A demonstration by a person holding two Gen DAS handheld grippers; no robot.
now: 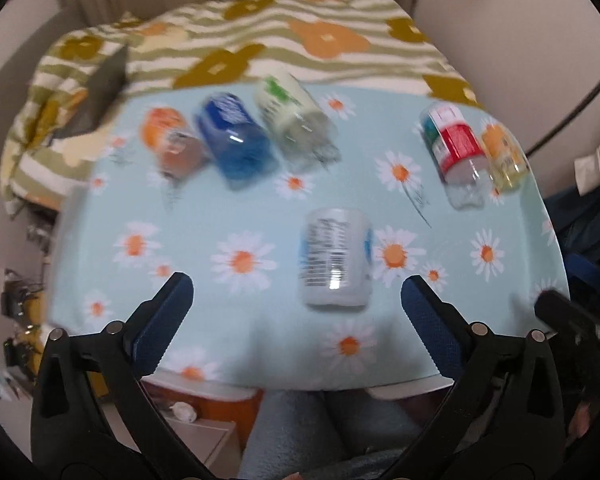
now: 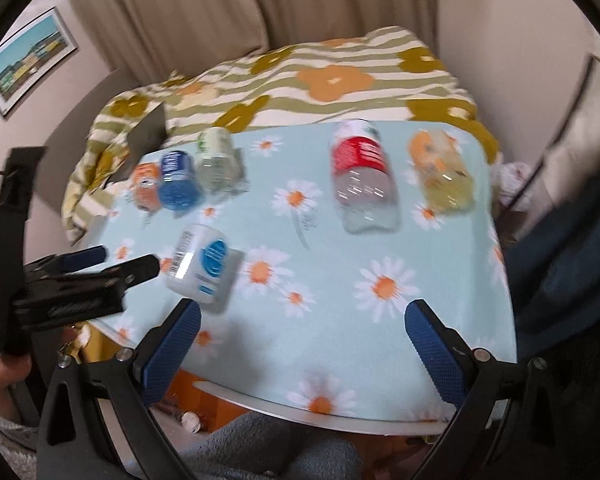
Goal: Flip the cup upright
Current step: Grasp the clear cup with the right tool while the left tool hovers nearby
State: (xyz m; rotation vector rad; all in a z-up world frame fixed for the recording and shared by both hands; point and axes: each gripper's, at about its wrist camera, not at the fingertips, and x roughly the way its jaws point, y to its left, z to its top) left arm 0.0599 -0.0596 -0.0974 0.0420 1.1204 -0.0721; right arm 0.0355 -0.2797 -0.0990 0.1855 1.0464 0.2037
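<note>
white plastic cup w/ blue round label (image 1: pixel 336 256) sits near-centre on daisy-print light-blue tablecloth (image 1: pixel 236 320), nothing gripping it | left gripper (image 1: pixel 296 312) jaws wide apart, just near of cup | right gripper (image 2: pixel 302 344) jaws apart too, cup far-left of it

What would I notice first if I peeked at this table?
Probably the pale blue daisy-print tablecloth and the white plastic cup with a blue label near the front, between the open left gripper fingers. Behind it stand colourful cups: orange, blue and green at back left, red-labelled and yellow at back right.
</note>
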